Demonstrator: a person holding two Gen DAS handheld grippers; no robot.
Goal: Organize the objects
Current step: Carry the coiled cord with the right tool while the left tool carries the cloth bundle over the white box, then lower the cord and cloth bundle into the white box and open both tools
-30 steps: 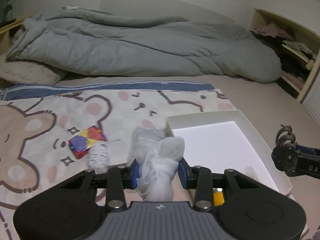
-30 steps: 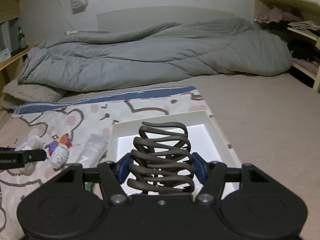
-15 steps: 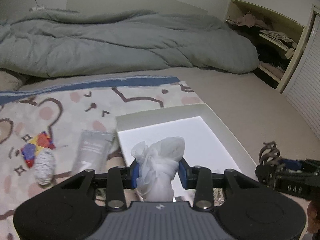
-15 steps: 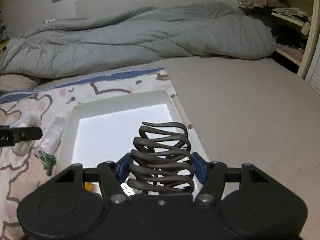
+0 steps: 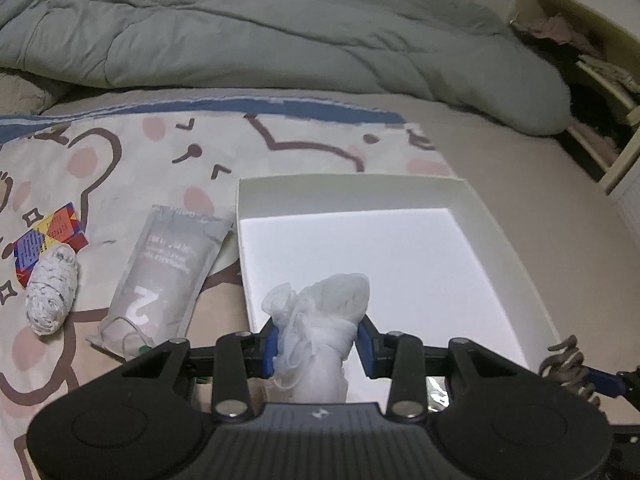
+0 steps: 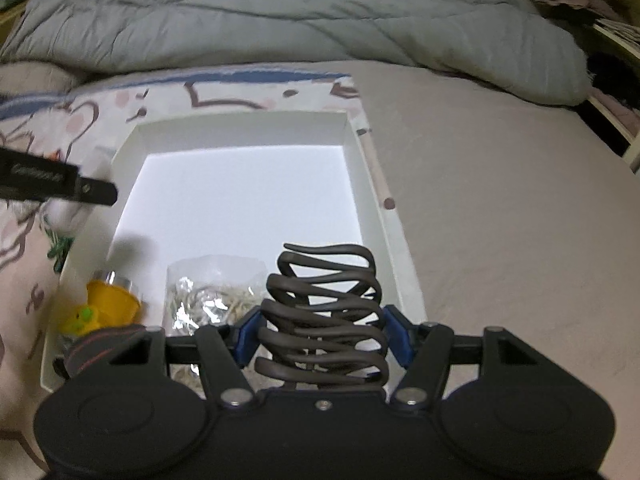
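My left gripper (image 5: 318, 348) is shut on a bunched white mesh cloth (image 5: 320, 312), held over the near left part of the white box (image 5: 344, 188). My right gripper (image 6: 322, 336) is shut on a dark brown claw hair clip (image 6: 324, 304), held above the near right part of the same box (image 6: 240, 126). Inside the box, near its front edge, lie a clear bag of silvery bits (image 6: 212, 296) and a yellow toy (image 6: 106, 308). The left gripper's finger (image 6: 60, 184) shows at the left of the right wrist view.
On the bear-print blanket (image 5: 120, 152) left of the box lie a grey pouch (image 5: 160, 276), a white yarn ball (image 5: 52, 288) and a colourful small packet (image 5: 48, 236). A grey duvet (image 5: 240, 28) fills the back. Shelves (image 5: 592, 64) stand at the right.
Both grippers have sunk and closed in on the white box, each keeping its grip. The left one has shifted right, over the box's near left part. The box's contents have come into the right view.
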